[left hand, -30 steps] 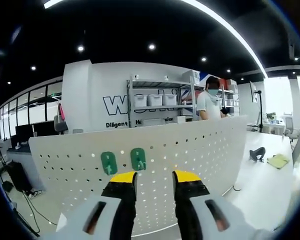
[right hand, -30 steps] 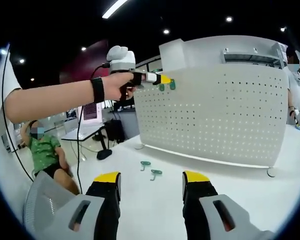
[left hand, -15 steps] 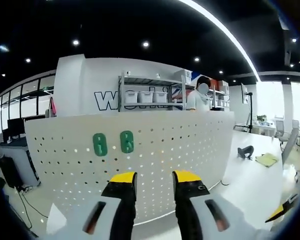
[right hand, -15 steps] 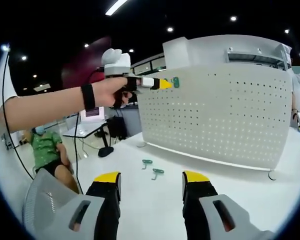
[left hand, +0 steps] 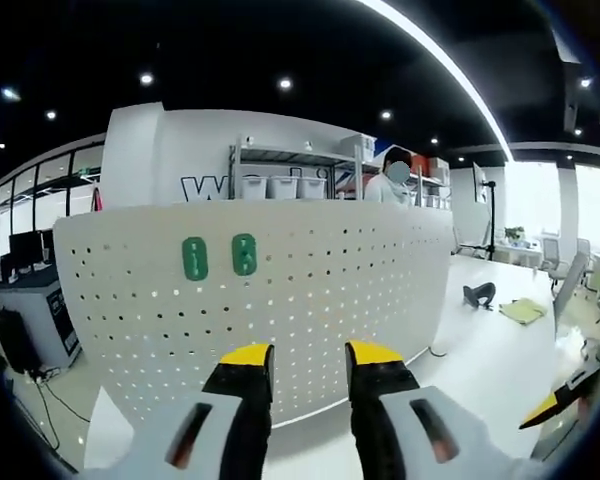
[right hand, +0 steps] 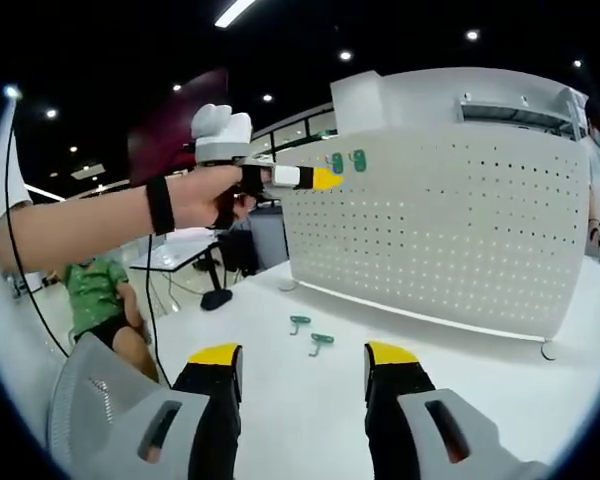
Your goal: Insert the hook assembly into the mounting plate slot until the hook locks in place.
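Two green hooks sit on the pegboard; two more lie on the worktop. Both my left gripper and right gripper have fingers apart, empty. Hooks look light, stiff plastic; I'd pinch the flat back

Ceiling was dark, with small round downlights and one long light strip curving across it. Landmark: the white wall carrying large dark lettering. In front of that wall stood a metal shelving rack holding white bins. Left of the wall ran a row of glazed windows, with a monitor on a desk below them. Right of the wall the room was brightly lit, with office chairs. A white table surface lay in the foreground.
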Demonstrator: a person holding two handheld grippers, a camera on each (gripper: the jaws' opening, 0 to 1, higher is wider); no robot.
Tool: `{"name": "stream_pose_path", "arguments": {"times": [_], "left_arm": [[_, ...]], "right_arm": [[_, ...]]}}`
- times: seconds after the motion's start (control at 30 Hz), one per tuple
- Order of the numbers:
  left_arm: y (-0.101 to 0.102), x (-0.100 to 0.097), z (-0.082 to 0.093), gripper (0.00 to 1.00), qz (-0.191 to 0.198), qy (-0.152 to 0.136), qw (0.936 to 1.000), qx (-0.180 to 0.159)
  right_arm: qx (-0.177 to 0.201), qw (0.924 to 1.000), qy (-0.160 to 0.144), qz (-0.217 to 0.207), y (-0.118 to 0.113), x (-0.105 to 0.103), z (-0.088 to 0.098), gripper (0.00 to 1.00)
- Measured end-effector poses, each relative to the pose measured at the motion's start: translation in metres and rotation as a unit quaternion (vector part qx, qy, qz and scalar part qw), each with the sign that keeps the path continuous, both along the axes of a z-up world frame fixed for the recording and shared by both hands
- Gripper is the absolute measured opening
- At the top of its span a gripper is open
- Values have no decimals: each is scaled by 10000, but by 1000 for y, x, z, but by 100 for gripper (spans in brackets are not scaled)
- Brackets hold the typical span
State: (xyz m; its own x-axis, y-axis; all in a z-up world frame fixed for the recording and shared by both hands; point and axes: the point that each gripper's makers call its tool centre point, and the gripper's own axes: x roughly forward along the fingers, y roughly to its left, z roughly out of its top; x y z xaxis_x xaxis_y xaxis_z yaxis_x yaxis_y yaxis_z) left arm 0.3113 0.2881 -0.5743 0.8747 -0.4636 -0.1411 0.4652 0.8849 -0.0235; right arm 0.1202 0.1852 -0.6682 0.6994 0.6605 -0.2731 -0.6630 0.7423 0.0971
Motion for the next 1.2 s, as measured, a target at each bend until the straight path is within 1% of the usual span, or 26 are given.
{"name": "stream_pose_path", "arguments": {"times": [0.07, 0.13, 0.3, 0.4, 0.53, 0.6, 0.73, 0.77, 0.83, 0.9, 1.0, 1.1, 1.2], "left_arm": [[-1, -4, -1, 29, -68, -9, 10000, -68], [-3, -7, -8, 29, -186, 107, 9998, 38], [1, -15, -11, 29, -235, 105, 9997, -5], [5, -19, -15, 28, -270, 125, 9995, 62], [8, -25, -20, 28, -303, 135, 9994, 12], [11, -27, -26, 28, -328, 185, 9993, 83], [17, -34, -33, 27, -324, 234, 9992, -12], [18, -36, -34, 27, -330, 214, 9992, 31], [18, -40, -34, 28, -359, 183, 9992, -33], [19, -42, -37, 28, -388, 254, 9989, -8], [21, -47, -41, 28, -399, 233, 9989, 7], [26, -50, -48, 27, -400, 304, 9987, 71], [29, -55, -54, 27, -429, 388, 9983, 24]], "right_arm": [[-25, 10000, 20, 19, 1, -1, -2, 49], [-13, 10000, 16, 23, 2, -2, -2, 49], [32, 10000, 30, -14, 1, -5, -3, 49], [34, 10000, 53, -36, 1, -7, -6, 48], [67, 9999, 82, -56, 2, -7, -7, 48], [72, 9999, 77, -51, 4, -8, -8, 48], [67, 9999, 79, -33, 5, -10, -8, 47], [67, 9999, 82, -38, 5, -10, -9, 47], [88, 9999, 109, -86, 4, -10, -10, 47], [99, 9999, 104, -94, 4, -10, -9, 47], [80, 9999, 91, -75, 7, -11, -9, 47], [84, 9999, 112, -72, 8, -13, -10, 47], [66, 9999, 136, -63, 9, -15, -11, 47]]}}
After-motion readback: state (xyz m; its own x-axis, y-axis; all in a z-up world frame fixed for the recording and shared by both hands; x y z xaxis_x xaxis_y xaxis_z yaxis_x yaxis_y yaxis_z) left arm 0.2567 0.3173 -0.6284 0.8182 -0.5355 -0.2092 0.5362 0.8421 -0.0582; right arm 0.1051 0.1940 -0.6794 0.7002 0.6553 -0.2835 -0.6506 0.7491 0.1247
